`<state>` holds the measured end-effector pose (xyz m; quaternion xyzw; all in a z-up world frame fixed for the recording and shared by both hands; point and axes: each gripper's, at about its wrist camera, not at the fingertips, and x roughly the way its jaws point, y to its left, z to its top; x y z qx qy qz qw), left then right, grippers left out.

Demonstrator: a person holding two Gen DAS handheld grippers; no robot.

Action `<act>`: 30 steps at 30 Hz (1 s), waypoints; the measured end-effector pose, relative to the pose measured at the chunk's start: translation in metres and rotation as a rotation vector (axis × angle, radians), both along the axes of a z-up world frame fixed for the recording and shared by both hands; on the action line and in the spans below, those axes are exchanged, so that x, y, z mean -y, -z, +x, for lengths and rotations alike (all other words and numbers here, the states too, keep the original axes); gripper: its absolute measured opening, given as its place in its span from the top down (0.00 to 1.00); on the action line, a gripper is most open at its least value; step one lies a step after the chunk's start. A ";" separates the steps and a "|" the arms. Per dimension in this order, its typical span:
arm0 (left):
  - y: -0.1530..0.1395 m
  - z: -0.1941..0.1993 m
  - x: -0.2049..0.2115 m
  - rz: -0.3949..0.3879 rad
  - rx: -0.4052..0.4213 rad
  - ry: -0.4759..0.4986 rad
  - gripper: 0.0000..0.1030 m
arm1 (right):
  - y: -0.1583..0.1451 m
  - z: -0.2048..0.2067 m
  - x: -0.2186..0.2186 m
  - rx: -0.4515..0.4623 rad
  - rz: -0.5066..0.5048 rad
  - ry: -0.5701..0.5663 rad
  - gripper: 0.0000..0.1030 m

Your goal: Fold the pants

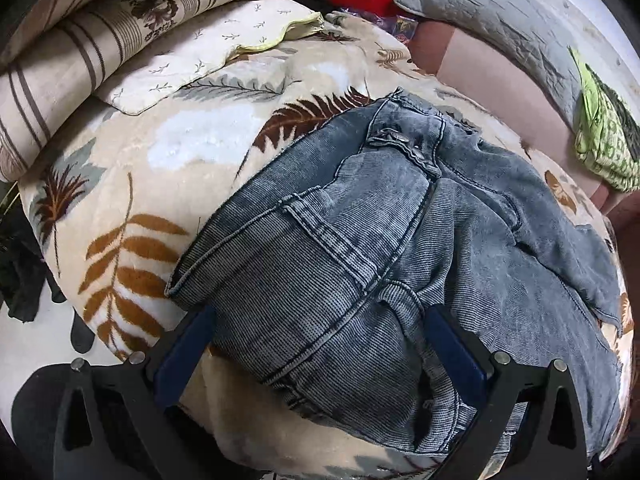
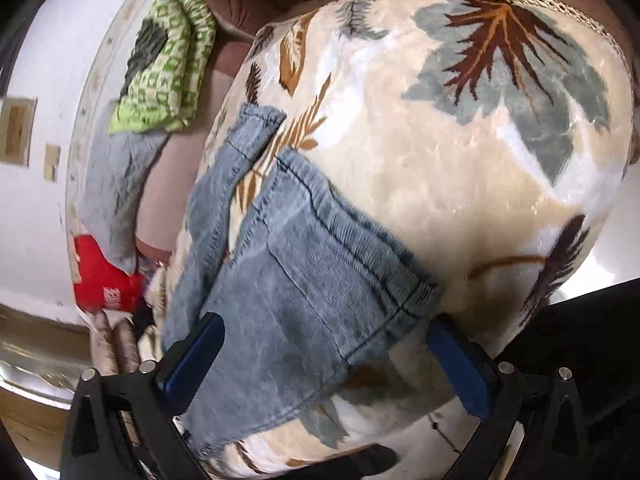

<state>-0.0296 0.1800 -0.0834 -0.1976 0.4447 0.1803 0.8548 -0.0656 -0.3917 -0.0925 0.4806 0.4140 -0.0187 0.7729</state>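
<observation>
1. The leaf-print blanket covers the bed and carries the work.
2. The pants, blue denim, lie on it, bunched at the waistband, legs loosely doubled.
3. Left gripper: fingers apart, straddling the seat, gripping nothing.
4. Right gripper: fingers apart around the leg hems.
5. Judged step: pre-grasp. Next, both must close on denim, then carry hems toward waistband.

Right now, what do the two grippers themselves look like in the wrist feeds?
Both match. The left gripper has two flat blue fingers on black angular brackets with triangular cutouts and round silver screw heads. The right gripper has the same blue fingers, black brackets and silver screws. No cables, markings, sleeves or hands show.
</observation>
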 end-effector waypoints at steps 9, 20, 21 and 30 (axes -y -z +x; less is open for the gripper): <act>-0.004 -0.006 -0.009 -0.040 -0.024 -0.001 0.28 | -0.003 0.012 0.012 -0.032 -0.071 -0.033 0.80; -0.062 -0.023 0.009 0.003 0.137 0.001 0.83 | -0.142 0.051 -0.027 0.195 -0.610 -0.243 0.83; -0.063 -0.026 0.008 -0.005 0.144 -0.014 0.82 | -0.148 0.050 -0.028 0.208 -0.637 -0.237 0.83; -0.068 -0.035 0.025 0.155 0.055 0.012 0.32 | -0.038 0.043 0.030 -0.139 -0.591 -0.115 0.41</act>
